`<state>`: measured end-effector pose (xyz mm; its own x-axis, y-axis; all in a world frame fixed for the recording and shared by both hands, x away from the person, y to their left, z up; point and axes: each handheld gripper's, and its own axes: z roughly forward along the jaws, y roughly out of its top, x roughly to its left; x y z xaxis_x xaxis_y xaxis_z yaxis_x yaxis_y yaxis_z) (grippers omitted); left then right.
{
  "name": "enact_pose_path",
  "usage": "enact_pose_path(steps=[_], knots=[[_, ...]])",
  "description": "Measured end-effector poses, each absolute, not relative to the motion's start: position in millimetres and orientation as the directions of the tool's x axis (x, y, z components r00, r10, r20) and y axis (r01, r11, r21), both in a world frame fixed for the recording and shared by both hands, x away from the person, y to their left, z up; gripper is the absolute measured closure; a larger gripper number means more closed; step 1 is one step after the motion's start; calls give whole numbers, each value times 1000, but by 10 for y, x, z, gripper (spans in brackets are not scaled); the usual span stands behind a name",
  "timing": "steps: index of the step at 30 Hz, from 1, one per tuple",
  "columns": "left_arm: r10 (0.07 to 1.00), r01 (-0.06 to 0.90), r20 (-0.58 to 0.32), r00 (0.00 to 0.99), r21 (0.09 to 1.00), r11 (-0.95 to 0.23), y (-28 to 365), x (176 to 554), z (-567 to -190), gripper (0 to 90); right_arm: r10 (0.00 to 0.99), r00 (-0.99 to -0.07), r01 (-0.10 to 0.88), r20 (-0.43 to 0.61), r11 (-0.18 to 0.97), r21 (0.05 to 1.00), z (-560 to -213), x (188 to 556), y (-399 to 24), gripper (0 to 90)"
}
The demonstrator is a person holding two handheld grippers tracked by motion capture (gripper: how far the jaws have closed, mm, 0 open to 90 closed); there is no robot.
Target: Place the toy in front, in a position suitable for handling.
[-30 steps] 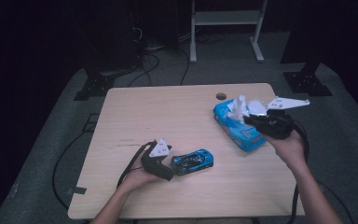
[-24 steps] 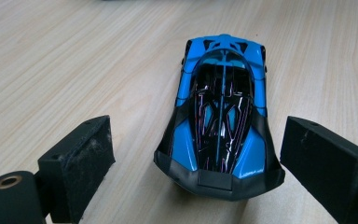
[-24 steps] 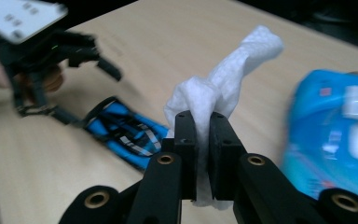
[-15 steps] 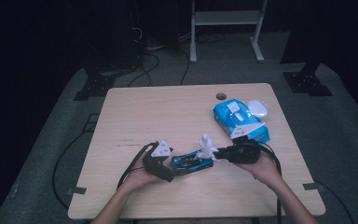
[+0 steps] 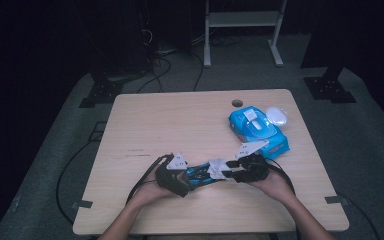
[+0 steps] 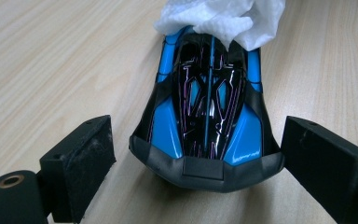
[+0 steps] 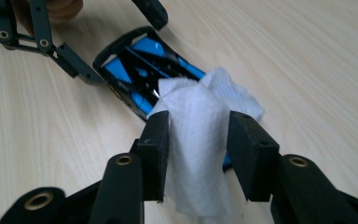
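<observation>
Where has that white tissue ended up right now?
In the high view the white tissue lies near the table's front edge, draped over one end of the blue toy car, between the jaws of the right tongs.

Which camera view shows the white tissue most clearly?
The right gripper view: the white tissue hangs between the jaws and drapes over the toy car. The left gripper view shows just its edge beyond the car; the high view shows a small patch.
</observation>
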<state>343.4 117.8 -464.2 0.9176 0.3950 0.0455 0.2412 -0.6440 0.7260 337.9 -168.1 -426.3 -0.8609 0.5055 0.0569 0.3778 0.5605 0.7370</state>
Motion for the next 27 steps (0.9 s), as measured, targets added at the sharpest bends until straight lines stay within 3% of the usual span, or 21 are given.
enact_pose_path(steps=[5, 6, 10, 18, 22, 27], knots=[[373, 247, 20, 928, 718, -651, 1187, 3441, -4665, 158, 481, -877, 315, -17, 600, 736, -4343, 3417, -1451, 565], [364, 241, 23, 931, 712, -660, 1186, 3437, -4671, 205, 475, -880, 310, -19, 603, 735, -4368, 3437, -1413, 566], [362, 230, 43, 931, 700, -676, 1184, 3435, -4689, 223, 464, -885, 337, 25, 605, 721, -4435, 3509, -1323, 615], [355, 217, 54, 933, 702, -678, 1182, 3440, -4709, 233, 498, -847, 456, 188, 497, 739, -4545, 3610, -1479, 759], [354, 214, 55, 934, 705, -676, 1183, 3444, -4713, 233, 565, -817, 460, 119, 513, 725, -4535, 3626, -1554, 782], [358, 205, 74, 931, 707, -677, 1149, 3441, -4723, 229, 610, -780, 507, 138, 486, 712, -4550, 3627, -1664, 797]])
